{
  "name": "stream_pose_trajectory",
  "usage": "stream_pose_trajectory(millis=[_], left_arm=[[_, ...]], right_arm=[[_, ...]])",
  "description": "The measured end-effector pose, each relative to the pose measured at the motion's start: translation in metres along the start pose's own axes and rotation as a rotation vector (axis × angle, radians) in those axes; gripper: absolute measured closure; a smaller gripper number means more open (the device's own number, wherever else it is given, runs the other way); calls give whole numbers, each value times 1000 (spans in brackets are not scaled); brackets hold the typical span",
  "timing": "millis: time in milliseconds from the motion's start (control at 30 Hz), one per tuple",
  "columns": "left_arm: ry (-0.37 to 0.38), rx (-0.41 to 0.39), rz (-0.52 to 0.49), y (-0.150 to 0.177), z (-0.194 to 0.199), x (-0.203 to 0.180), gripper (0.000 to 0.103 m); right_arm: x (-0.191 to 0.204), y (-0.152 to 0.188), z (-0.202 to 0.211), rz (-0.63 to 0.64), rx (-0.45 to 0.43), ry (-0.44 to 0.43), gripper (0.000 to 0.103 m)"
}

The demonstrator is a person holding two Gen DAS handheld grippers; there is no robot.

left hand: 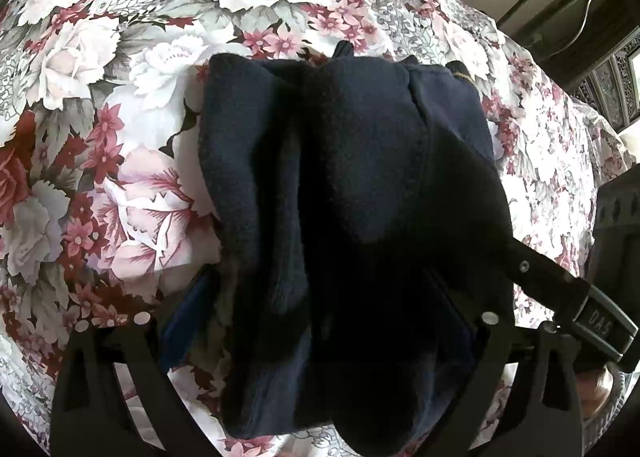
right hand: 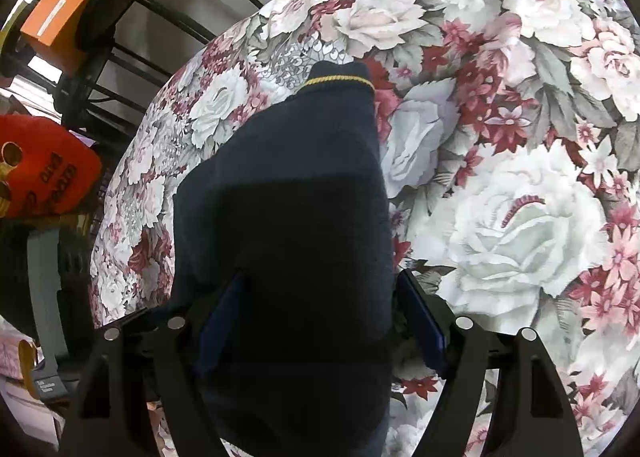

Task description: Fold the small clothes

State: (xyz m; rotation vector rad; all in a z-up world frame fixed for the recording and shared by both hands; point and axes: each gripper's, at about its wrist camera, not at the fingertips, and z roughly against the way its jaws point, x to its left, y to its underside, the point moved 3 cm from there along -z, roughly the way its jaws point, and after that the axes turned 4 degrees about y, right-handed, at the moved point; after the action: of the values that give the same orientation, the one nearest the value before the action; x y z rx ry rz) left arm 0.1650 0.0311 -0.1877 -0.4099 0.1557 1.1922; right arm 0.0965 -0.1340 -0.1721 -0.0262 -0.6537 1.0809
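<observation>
Both the left gripper [left hand: 320, 321] and right gripper [right hand: 320, 317] look clamped on the navy fleece garment [left hand: 340, 185], so they'd best carry it level over the floral sheet [right hand: 500, 217] ahead, edges matched.

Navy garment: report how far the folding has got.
Done: the navy garment already looks doubled into layers over the floral sheet. In hand: the left gripper and right gripper both hold its fabric; the yellow-trimmed cuff hangs free. Left: lay it flat, finish folding.
</observation>
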Motion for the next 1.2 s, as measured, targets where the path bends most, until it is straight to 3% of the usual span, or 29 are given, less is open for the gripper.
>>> stream_pose_trajectory(millis=[133,233,300,433,500,700,1000,1200], left_arm=[[-1,-1,-7,0,-1,0,8],[1,0,-14,0,-2,-1,11],[13,4,-35,0,-2,-6,22],[1,-10,-72,0,0,-15,33],[-4,-25,-86,-1,6,-19,43],[-7,-67,-128,-1,27,-47,56],[51,-119,-246,10,59,-140,61],[138,-147,-361,28,84,-241,63]], right_arm=[[-1,1,-3,-11,4,-13,25],[-1,2,-5,-23,15,-25,32],[0,3,-6,-16,15,-12,36],[5,4,0,14,-1,-2,51],[8,3,7,23,-7,-8,54],[12,9,42,35,-34,-7,57],[-27,15,142,2,-153,37,57],[-79,31,236,-77,-273,41,57]])
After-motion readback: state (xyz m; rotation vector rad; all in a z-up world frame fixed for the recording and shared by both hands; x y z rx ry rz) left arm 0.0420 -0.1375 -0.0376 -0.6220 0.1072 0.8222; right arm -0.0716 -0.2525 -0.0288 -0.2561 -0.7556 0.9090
